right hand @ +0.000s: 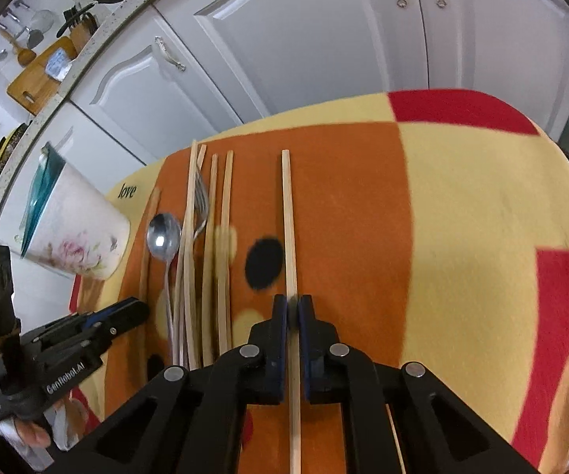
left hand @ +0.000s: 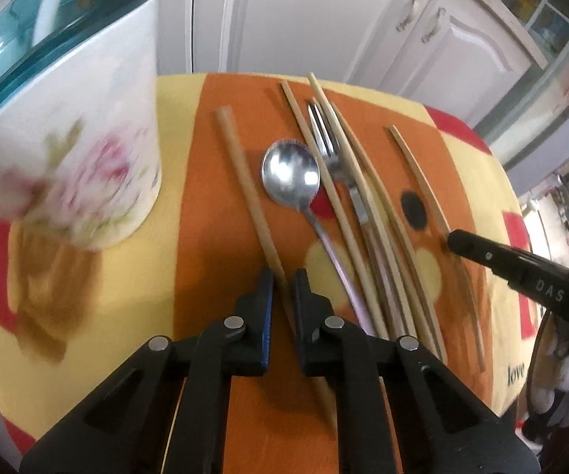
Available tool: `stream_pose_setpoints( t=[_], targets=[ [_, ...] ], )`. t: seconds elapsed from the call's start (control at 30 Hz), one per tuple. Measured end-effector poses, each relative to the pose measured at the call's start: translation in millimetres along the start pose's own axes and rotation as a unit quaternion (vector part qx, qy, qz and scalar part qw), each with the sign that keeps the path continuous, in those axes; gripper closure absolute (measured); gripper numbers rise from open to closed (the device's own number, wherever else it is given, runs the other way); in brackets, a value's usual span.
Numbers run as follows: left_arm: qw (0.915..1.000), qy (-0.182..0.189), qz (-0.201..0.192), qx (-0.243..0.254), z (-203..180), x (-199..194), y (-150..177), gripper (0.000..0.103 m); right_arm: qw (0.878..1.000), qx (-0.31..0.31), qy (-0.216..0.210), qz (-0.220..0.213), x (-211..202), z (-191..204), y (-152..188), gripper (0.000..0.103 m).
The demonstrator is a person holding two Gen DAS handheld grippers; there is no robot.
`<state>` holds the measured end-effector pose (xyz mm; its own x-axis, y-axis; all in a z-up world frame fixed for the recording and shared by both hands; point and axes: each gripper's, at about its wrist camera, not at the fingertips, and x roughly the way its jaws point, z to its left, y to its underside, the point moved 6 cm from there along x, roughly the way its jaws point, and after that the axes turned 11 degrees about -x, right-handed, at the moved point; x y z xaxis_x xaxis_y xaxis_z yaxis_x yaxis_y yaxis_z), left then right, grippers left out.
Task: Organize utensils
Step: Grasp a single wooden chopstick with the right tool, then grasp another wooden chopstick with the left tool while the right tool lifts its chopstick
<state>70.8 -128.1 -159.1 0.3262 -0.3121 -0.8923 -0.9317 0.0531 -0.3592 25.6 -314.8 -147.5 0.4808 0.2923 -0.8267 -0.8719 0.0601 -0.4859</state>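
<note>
Clamping a single chopstick (right hand: 289,233), the right gripper (right hand: 292,308) has its jaws pinched on the stick's near part; the stick runs straight away across the orange band of the cloth (right hand: 462,205), apart from the other utensils. Left gripper (left hand: 283,280) jaws straddle the leftmost chopstick (left hand: 245,181), narrow gap, pads close to the stick; contact can't be confirmed from this view. Just right of it: spoon (left hand: 290,175), bowl up, then a fork (left hand: 326,138) among more chopsticks (left hand: 367,237), all lying roughly parallel on the cloth.

Left view only: cup (left hand: 83,150) close up at far left, floral print, blurred. Right view shows the same cup small, at the cloth's left edge, plus the left gripper's body from the side. Right view also shows a counter with cutting board (right hand: 41,75) and knife block (right hand: 81,25). White cabinet doors (left hand: 308,19) behind the table in both.
</note>
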Motion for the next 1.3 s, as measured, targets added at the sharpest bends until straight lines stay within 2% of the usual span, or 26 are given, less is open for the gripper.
stream_pose_setpoints(
  t=[0.23,0.3,0.4,0.43,0.57,0.6,0.63,0.7,0.87,0.97,1.07,1.1,1.2,1.27,1.3],
  targets=[
    [0.9988,0.0,0.028,0.04,9,-19,46,0.098,0.999,-0.01,-0.016,0.044,-4,10,27,0.098],
    [0.9983,0.002,0.036,0.046,10,-22,54,0.098,0.999,-0.027,-0.003,0.044,-5,12,26,0.095],
    [0.9985,0.001,0.033,0.044,10,-25,54,0.098,0.999,-0.03,0.007,0.033,-6,11,16,0.068],
    [0.9988,-0.001,0.026,0.042,10,-27,50,0.098,0.999,-0.03,0.011,0.028,-5,11,7,0.068],
    [0.9995,0.0,0.003,0.032,5,-28,26,0.093,0.999,-0.041,0.023,0.018,2,10,-18,0.068],
    [0.9996,0.0,-0.002,0.029,4,-27,21,0.085,0.999,-0.04,0.025,0.014,4,9,-23,0.068],
    [0.9997,-0.001,-0.009,0.025,4,-25,15,0.073,0.999,-0.038,0.026,0.008,5,8,-28,0.068],
    [0.9998,-0.01,-0.014,0.013,4,-15,3,0.066,0.999,-0.031,0.026,0.004,9,5,-35,0.068],
    [0.9989,-0.036,-0.027,0.008,4,1,-19,0.066,0.998,-0.051,0.028,0.012,19,7,-46,0.071],
    [0.9981,-0.056,-0.025,0.006,6,12,-31,0.066,0.997,-0.062,0.031,0.02,28,8,-50,0.079],
    [0.997,-0.075,-0.017,0.012,7,22,-34,0.066,0.996,-0.074,0.037,0.025,35,7,-50,0.09],
    [0.9965,-0.078,-0.026,0.018,5,22,-36,0.066,0.996,-0.075,0.037,0.022,36,7,-51,0.094],
    [0.996,-0.08,-0.022,0.032,2,25,-38,0.067,0.997,-0.065,0.022,0.017,35,3,-52,0.097],
    [0.9968,-0.07,-0.016,0.035,1,25,-39,0.077,0.998,-0.063,0.012,0.009,29,0,-53,0.097],
    [0.9976,-0.06,-0.01,0.033,1,24,-39,0.092,0.998,-0.063,0.012,0.004,25,0,-53,0.097]
  ],
)
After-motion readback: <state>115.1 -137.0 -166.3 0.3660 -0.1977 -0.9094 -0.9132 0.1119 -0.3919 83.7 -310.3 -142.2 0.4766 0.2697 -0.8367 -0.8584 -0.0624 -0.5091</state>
